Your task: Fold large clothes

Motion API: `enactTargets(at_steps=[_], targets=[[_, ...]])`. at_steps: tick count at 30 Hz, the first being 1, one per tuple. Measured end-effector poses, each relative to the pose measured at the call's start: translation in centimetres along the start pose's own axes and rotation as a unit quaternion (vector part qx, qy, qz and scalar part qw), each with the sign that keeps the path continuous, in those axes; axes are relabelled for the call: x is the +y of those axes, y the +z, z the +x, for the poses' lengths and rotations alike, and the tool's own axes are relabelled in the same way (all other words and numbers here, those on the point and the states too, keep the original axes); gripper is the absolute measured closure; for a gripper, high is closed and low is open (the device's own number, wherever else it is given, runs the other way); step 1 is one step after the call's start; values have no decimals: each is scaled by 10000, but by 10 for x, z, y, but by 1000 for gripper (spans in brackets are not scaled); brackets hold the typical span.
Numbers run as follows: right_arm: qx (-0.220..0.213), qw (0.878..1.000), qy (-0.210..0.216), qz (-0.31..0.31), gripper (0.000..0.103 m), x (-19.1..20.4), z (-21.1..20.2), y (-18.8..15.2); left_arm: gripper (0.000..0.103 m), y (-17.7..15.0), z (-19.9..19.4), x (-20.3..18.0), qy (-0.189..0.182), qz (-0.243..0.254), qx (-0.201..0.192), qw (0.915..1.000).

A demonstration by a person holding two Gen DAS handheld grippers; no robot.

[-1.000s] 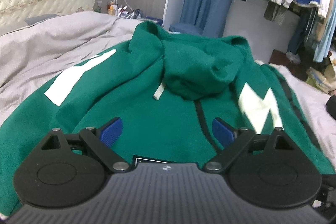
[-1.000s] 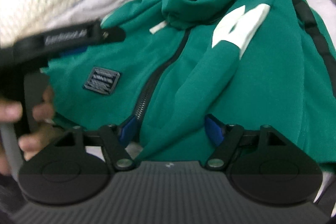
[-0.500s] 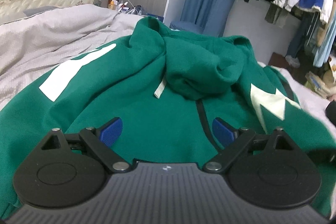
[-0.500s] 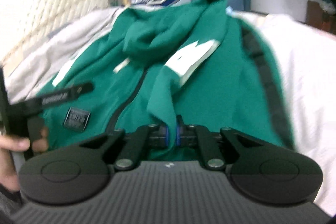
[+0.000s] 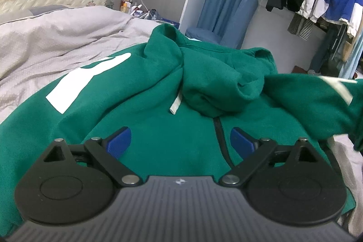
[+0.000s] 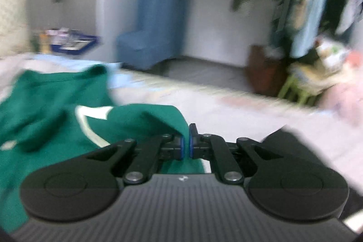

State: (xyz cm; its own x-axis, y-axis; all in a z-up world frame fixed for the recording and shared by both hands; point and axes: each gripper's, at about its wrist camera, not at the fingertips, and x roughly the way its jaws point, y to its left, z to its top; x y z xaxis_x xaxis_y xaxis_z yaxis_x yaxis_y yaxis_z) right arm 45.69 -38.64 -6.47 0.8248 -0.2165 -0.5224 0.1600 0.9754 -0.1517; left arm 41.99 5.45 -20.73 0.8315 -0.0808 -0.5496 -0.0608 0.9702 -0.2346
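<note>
Right wrist view: we've got the right tongs [image 6: 186, 144] clamped on the green hoodie [image 6: 45, 110] sleeve, soft heavy fleece that sags, so grip cuff folds; left tongs [image 5: 180, 142] apart above its zip.

Our right tongs [image 6: 186, 144] have clamped shut on the green sleeve [image 6: 145, 119]. We have lifted it off the hoodie [image 5: 158, 110], out to the right.

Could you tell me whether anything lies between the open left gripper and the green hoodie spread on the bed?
Nothing visible does. The left gripper hangs open directly over the chest of the green hoodie, with only bare fabric and the zipper between its blue fingers. The right gripper is shut on the sleeve, off to the side.
</note>
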Motion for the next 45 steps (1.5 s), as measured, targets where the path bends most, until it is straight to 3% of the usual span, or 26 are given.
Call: enactTargets(at_steps=[5, 10, 13, 17, 19, 22, 24, 25, 28, 29, 36, 41, 45], targets=[[49, 9960, -880, 149, 96, -45, 73, 14, 6, 3, 1, 3, -26, -26, -42, 10000], [45, 9888, -1392, 534, 96, -78, 135, 5, 5, 2, 17, 6, -92, 67, -1, 9999], [78, 9840, -1514, 937, 96, -96, 160, -6, 5, 2, 34, 9, -201, -49, 192, 9996], [131, 9858, -1590, 532, 95, -98, 187, -23, 5, 3, 48, 8, -198, 16, 226, 9995], [178, 9865, -1507, 624, 95, -97, 190, -31, 5, 3, 54, 9, -167, 4, 232, 9996], [-135, 9844, -1447, 990, 93, -95, 174, -35, 5, 3, 60, 9, -132, -16, 244, 9996], [-267, 9847, -1348, 1072, 92, -90, 162, -33, 5, 4, 60, 7, -107, 39, 229, 9997], [-290, 9853, -1266, 1110, 85, -88, 155, -32, 5, 5, 59, 6, -100, 69, 202, 9997], [-314, 9874, -1009, 1181, 42, -75, 133, -32, 5, 9, 51, 7, -86, 111, 97, 9999], [-375, 9878, -968, 1157, 35, -70, 125, -32, 5, 10, 49, 8, -95, 113, 73, 9999], [-535, 9911, 23, 1215, 30, -5, 55, -43, 5, 23, 24, 20, -168, 268, -41, 9995], [-358, 9892, 1053, 952, 30, 76, 17, -45, 5, 28, 3, 25, -208, 301, -203, 9991], [-49, 9788, 1985, 491, 30, 164, 2, -50, 5, 30, -11, 28, -258, 344, -353, 9985]])
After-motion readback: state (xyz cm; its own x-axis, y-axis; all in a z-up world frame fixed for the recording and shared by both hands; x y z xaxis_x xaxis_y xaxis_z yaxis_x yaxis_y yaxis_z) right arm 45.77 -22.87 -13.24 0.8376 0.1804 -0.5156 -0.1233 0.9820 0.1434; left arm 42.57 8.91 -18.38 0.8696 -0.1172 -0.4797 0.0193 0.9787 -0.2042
